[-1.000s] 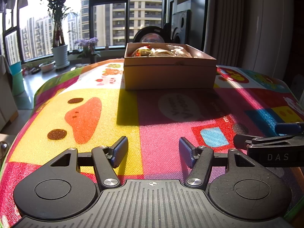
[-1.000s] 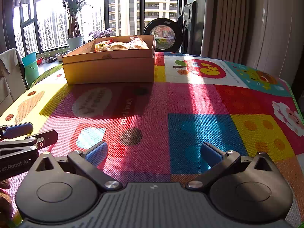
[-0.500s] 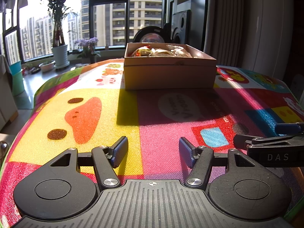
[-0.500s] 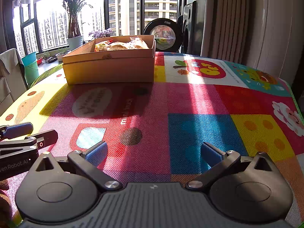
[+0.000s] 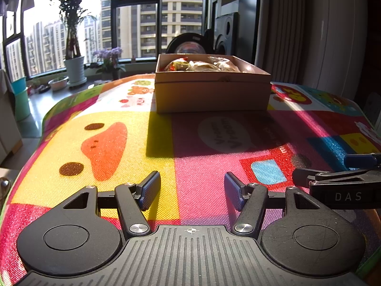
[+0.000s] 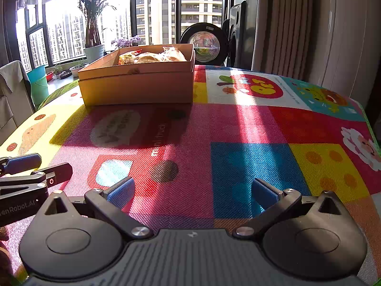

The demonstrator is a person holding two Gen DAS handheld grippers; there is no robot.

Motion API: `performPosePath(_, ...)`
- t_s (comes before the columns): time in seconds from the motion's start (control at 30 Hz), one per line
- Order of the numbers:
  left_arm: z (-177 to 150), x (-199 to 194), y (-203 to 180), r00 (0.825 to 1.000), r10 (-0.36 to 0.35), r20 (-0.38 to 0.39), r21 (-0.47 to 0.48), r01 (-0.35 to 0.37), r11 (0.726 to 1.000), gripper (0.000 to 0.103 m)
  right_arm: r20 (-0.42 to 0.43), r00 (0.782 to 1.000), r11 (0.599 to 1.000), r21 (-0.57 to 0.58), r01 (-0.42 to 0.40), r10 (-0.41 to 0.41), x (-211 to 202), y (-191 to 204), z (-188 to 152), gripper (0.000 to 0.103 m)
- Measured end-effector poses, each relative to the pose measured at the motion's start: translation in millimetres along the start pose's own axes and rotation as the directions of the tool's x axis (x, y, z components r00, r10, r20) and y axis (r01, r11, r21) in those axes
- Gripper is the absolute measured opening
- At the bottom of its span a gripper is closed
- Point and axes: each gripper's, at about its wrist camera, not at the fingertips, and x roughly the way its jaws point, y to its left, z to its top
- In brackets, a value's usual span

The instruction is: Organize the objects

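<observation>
A brown cardboard box (image 5: 212,90) (image 6: 138,85) stands open at the far side of the table, holding several wrapped items (image 5: 202,65) (image 6: 152,56). My left gripper (image 5: 192,187) rests low over the near edge of the colourful mat, open and empty. My right gripper (image 6: 193,190) sits beside it to the right, also open and empty, jaws spread wide. Each gripper shows in the other's view: the right one's fingers (image 5: 333,175) at the right edge, the left one's fingers (image 6: 35,169) at the left edge. Both are well short of the box.
A bright cartoon-print mat (image 5: 114,143) (image 6: 250,128) covers the table. Behind the box are a round drum-like object (image 6: 204,45) and a dark speaker (image 6: 238,26). Potted plants (image 5: 73,71) line the window sill at left. A chair (image 6: 14,95) stands at the left table edge.
</observation>
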Motion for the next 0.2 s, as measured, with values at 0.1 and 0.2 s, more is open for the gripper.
performPosePath(0.1,-0.1,-0.2,0.5,1.0,0.004,0.0,0.006,-0.004,1.0,0.065,0.0,1.0,1.0,0.0,0.0,0.0,0.0,-0.1,-0.2,0.103)
performPosePath(0.2,0.2,-0.7,1.4,1.0,-0.001,0.001,0.0,0.001,1.0,0.065,0.0,1.0,1.0,0.0,0.0,0.0,-0.1,0.1,-0.1,0.103)
